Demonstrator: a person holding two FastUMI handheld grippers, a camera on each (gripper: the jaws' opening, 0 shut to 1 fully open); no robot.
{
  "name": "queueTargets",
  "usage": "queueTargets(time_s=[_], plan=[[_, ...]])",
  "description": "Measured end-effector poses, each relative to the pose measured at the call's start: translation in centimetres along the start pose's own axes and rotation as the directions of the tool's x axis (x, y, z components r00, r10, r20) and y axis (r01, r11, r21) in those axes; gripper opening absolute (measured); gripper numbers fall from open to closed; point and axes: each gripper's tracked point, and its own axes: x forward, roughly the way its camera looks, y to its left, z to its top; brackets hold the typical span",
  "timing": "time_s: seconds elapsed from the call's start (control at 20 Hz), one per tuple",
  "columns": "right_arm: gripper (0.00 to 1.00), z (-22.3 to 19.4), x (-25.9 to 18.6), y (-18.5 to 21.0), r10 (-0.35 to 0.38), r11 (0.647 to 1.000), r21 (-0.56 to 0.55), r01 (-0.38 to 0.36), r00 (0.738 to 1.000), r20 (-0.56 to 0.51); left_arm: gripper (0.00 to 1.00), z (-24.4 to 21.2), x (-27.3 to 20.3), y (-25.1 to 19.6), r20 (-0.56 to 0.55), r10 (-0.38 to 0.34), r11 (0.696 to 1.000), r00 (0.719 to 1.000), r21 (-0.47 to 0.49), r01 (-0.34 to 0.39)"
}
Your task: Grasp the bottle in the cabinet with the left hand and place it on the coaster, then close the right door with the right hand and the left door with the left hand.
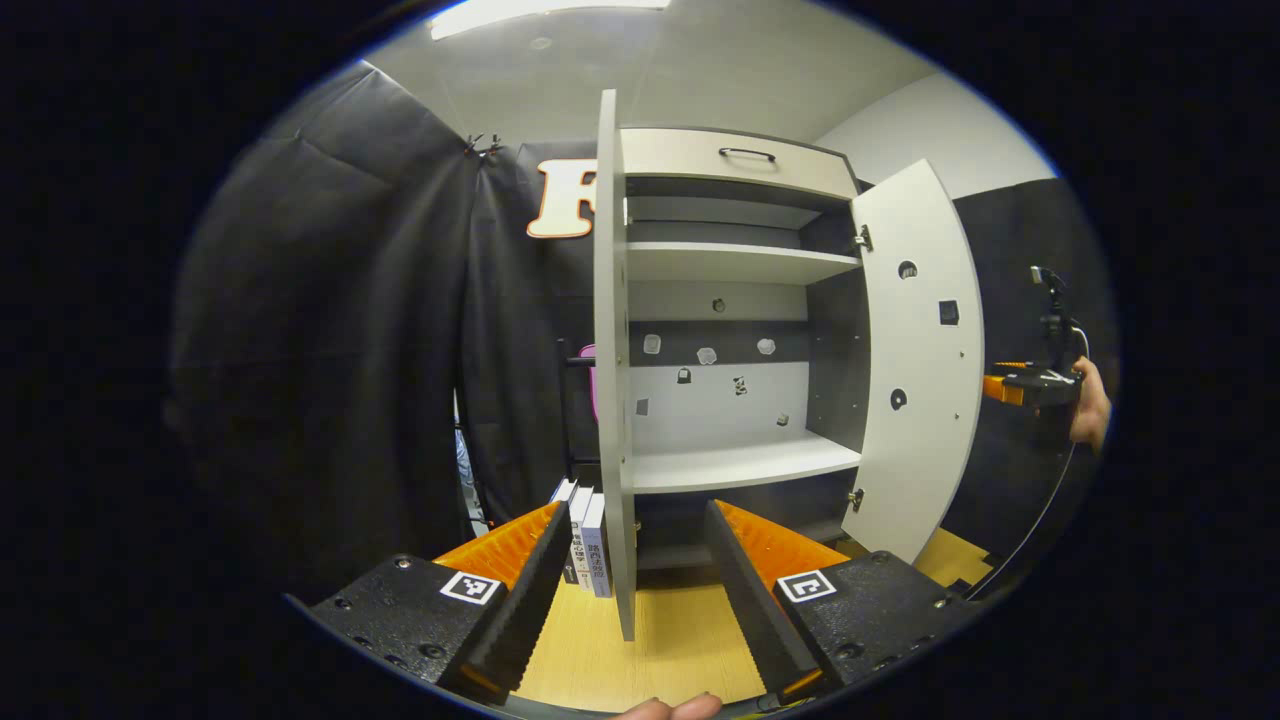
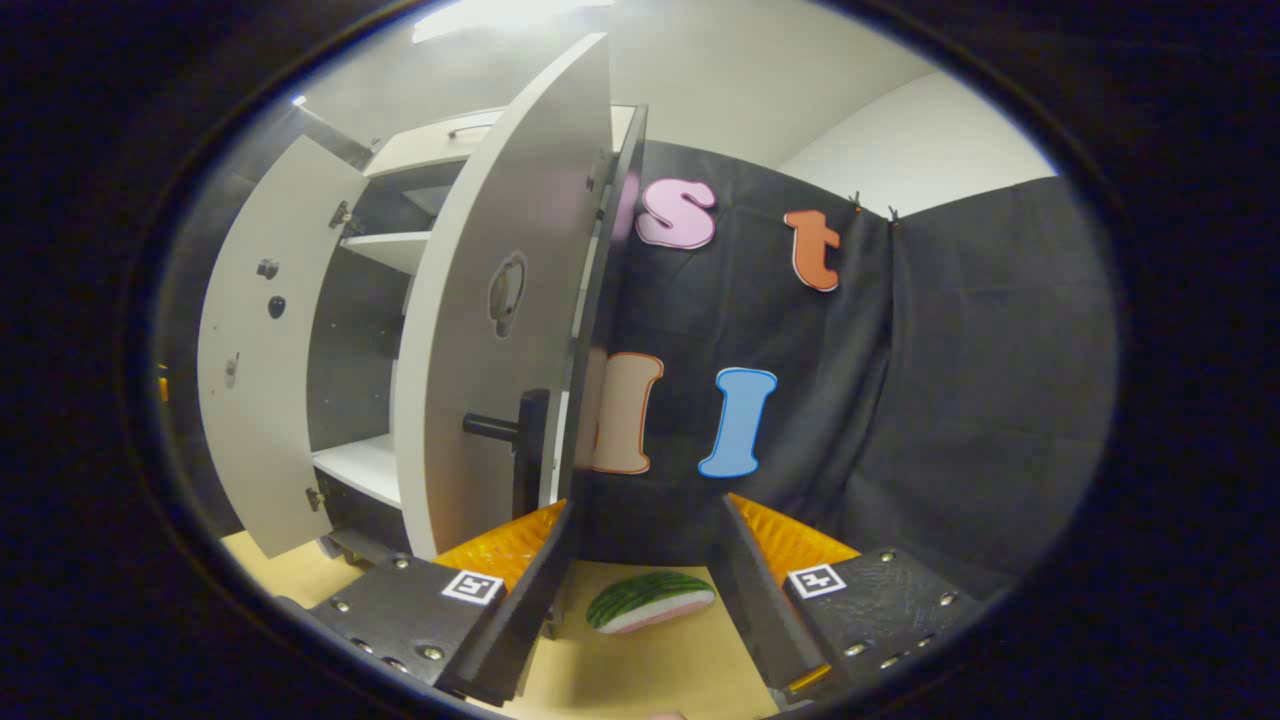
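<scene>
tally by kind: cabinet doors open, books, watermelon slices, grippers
Open cabinet doors: 2, left door and right door
Books: 3, upright beside the left door
Watermelon slice: 1
Grippers: 2, left gripper and right gripper
Total: 8

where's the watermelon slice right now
In the right gripper view, the watermelon slice lies on the wooden table, low in the middle between the right gripper fingers, right of the open cabinet door.
</scene>
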Motion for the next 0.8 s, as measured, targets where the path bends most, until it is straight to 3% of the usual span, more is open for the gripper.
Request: queueTargets(time_s=[0.3, 0.5, 0.6, 0.8], plan=[[0.88, 0.1, -0.4, 1.6, 0.007, 1.000, 0.001, -0.007, 1.000, 0.006, 0.89, 1.8, 0.6, -0.5, 0.025, -0.043, 0.996, 0.999, -0.081, 0.045], [0.88, 0.3, -0.5, 2.4, -0.004, 1.000, 0.013, 0.004, 1.000, 0.003, 0.90, 3.1, 1.3, -0.5, 0.040, -0.061, 0.997, 0.997, -0.047, 0.063], [0.88, 0.3, -0.5, 3.5, 0.021, 1.000, 0.017, -0.021, 1.000, -0.001, 0.91, 3.8, 1.3, -1.1, 0.043, -0.086, 0.995, 0.995, -0.036, 0.088], [0.88, 0.8, -0.3, 7.1, 0.096, 0.995, 0.003, -0.096, 0.995, 0.004, 0.93, 6.2, 1.5, 0.0, 0.114, -0.054, 0.998, 0.992, -0.009, 0.055]])
